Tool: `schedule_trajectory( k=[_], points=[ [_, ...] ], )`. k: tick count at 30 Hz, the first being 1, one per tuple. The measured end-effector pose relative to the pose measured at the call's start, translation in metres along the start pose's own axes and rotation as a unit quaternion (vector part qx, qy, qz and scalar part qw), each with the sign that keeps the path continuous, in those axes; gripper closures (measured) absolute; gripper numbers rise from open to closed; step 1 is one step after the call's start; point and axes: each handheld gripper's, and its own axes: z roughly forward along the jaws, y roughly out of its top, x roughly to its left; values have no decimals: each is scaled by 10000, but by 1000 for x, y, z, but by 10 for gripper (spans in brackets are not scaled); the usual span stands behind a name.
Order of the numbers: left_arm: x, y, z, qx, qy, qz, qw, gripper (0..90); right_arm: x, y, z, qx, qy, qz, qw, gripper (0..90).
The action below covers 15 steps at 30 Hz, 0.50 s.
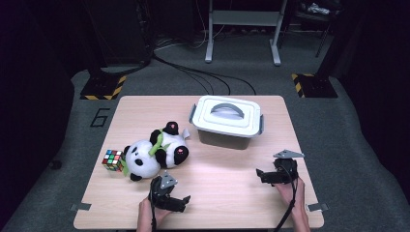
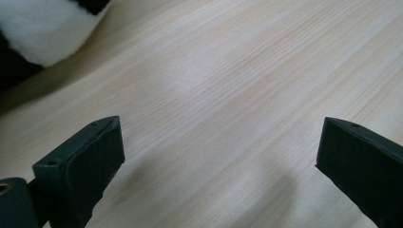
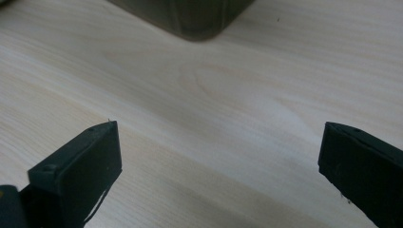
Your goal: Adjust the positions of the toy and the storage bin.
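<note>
Jaws wide over bare wood; panda (image 1: 154, 154) lies head left, lengthwise across table.

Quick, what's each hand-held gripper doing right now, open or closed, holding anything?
Left hand-held gripper: open, jaws wide apart over bare table, holding nothing.
Right hand-held gripper: open, jaws wide apart, holding nothing.
</note>
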Motion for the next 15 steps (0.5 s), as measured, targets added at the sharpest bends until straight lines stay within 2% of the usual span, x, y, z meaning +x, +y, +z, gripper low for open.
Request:
schedule_trajectory(
  k=[1,3,5,6,8,9,13,14,15],
  points=[
    [2,-1,2,60,3,31,10000,13,-1,4,-3,-22,15,-1,10000,0],
    [2,-2,5,-11,60,-9,10000,5,-2,12,-9,-57,66,-29,10000,0],
    [4,-2,5,-27,36,40,10000,3,-2,24,-16,-108,108,-46,9999,0],
    [5,-2,6,-13,90,147,9999,1,-2,28,-17,-133,120,-97,9998,0],
    [4,-2,7,-58,160,148,9997,1,-2,33,-18,-141,127,-131,9997,0],
    [4,-3,8,-51,182,231,9996,0,-1,42,-20,-157,159,-217,9995,1],
    [4,-4,9,-110,216,255,9994,0,0,64,-23,-229,181,-418,9987,4],
    [4,-4,9,-110,216,255,9994,0,0,64,-23,-229,181,-418,9987,4],
    [4,-4,9,-100,195,261,9994,0,1,76,-24,-255,179,-498,9983,7]
  ],
)
